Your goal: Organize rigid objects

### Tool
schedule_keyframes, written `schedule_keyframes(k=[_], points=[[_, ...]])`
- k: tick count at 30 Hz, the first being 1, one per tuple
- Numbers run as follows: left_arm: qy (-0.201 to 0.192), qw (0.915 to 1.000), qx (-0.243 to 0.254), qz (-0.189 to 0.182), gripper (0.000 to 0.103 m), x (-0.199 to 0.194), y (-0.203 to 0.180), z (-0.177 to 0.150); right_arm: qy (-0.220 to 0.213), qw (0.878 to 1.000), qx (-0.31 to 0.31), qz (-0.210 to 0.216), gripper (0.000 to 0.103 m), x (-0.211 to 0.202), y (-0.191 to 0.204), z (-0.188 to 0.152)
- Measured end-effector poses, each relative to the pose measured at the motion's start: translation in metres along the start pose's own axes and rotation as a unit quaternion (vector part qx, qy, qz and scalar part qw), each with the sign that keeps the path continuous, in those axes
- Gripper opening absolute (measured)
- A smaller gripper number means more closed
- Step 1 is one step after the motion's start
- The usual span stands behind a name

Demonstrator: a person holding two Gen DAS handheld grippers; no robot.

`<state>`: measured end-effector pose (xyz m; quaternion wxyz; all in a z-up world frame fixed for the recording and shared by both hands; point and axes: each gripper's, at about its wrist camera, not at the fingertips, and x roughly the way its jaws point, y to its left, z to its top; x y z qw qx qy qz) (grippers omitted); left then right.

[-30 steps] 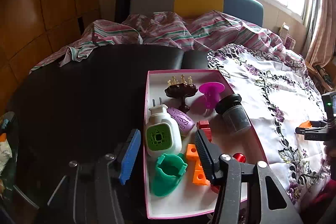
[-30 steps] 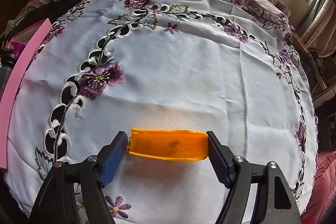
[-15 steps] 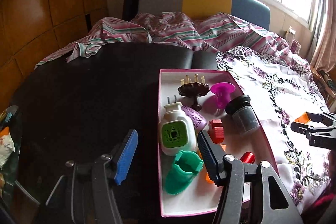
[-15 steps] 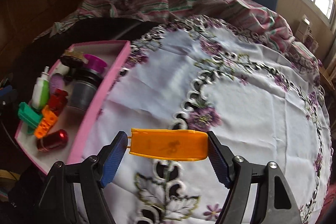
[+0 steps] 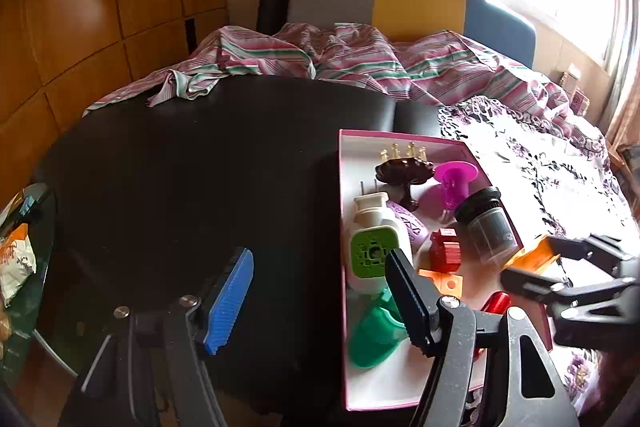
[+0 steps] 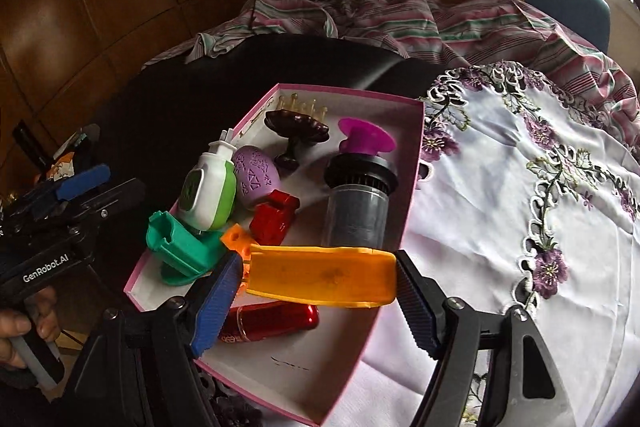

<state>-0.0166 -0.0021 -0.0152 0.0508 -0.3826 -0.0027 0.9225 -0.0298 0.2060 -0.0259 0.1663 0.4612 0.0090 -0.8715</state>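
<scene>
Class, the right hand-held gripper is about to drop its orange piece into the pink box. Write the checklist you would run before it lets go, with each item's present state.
1. Orange piece clamped in the right hand-held gripper: ok.
2. Piece above the inside of the pink box: ok, it hangs over the near end.
3. Bare floor under the piece: not ok, the red cylinder lies right below it.
4. Free floor nearby: ok, the nearest part of the box is bare.
5. Left hand-held gripper out of the way: ok, open and empty beside the box's left wall.
6. Height above the box floor: cannot tell.
</scene>
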Motion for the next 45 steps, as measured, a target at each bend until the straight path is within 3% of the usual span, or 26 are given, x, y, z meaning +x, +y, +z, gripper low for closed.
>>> schedule_keyframes(k=[7, 12, 16, 27, 30, 37, 45], points=[[-0.007, 0.9999, 0.000, 0.009, 0.080, -0.002, 0.002, 0.000, 0.041, 0.999, 0.000, -0.011, 0.076, 0.037, 0.008, -0.004], [-0.005, 0.9999, 0.001, 0.016, 0.092, -0.003, 0.000, 0.000, 0.036, 0.999, 0.004, -0.008, 0.077, 0.037, 0.008, -0.005], [-0.011, 0.9997, -0.001, 0.023, 0.103, -0.007, -0.002, 0.000, 0.016, 1.000, -0.002, -0.019, 0.084, 0.025, 0.012, -0.009], [-0.028, 0.9982, -0.002, 0.053, 0.103, -0.023, -0.016, -0.003, -0.081, 0.990, 0.064, -0.093, 0.084, -0.019, 0.020, -0.021], [-0.040, 0.9978, -0.004, 0.054, 0.103, -0.031, -0.020, -0.005, -0.089, 0.987, 0.077, -0.108, 0.084, -0.024, 0.019, -0.018], [-0.044, 0.9983, -0.033, 0.017, 0.103, -0.043, -0.016, -0.005, -0.097, 0.985, 0.085, -0.114, 0.084, -0.033, 0.021, -0.022], [-0.067, 0.9959, -0.020, 0.057, 0.097, -0.049, -0.019, -0.004, -0.092, 0.986, 0.077, -0.113, 0.084, -0.027, 0.029, -0.023]])
